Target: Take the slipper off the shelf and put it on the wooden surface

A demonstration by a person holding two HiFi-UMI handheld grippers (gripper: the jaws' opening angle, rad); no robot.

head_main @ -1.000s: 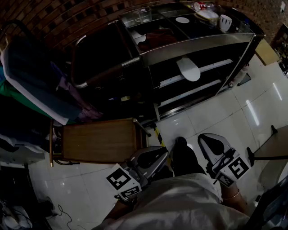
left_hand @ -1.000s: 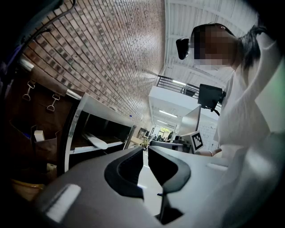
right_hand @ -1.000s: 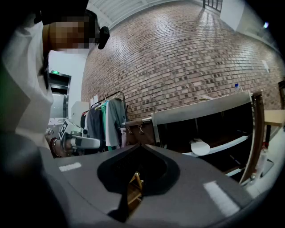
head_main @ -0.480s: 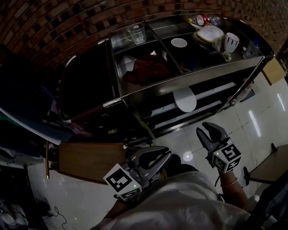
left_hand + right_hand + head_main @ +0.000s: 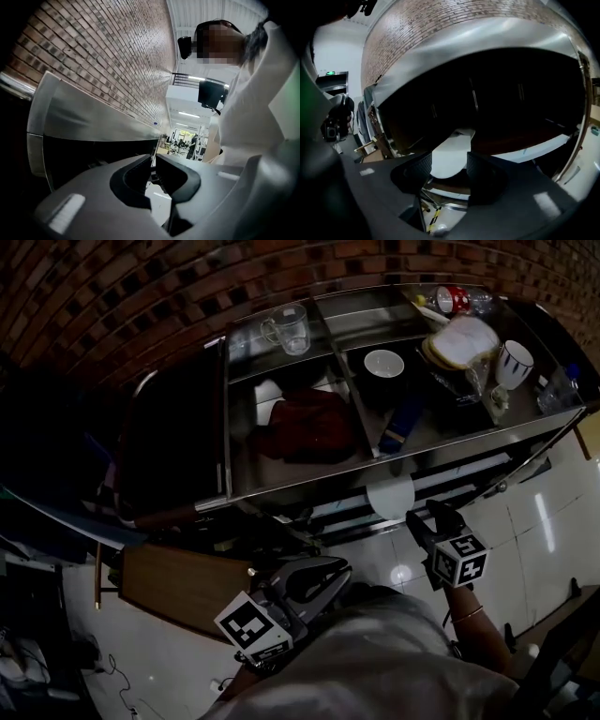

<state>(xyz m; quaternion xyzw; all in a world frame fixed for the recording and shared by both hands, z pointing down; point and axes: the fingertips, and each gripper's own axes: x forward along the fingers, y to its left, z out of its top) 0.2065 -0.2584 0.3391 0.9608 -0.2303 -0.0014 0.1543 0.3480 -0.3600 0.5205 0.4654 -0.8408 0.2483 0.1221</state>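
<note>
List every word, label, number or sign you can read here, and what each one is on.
No text here can be read.
Red label on the bottle: too small to read.
The green sign in the background: too small and blurred to read.

Right gripper (image 5: 427, 514) jaws just opened wide (nothing gripped); left gripper (image 5: 339, 570) closed, level.

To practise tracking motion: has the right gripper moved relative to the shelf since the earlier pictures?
Yes: the right gripper has closed in on the white slipper on the shelf; its jaws have just been opening, gripping nothing.
</note>
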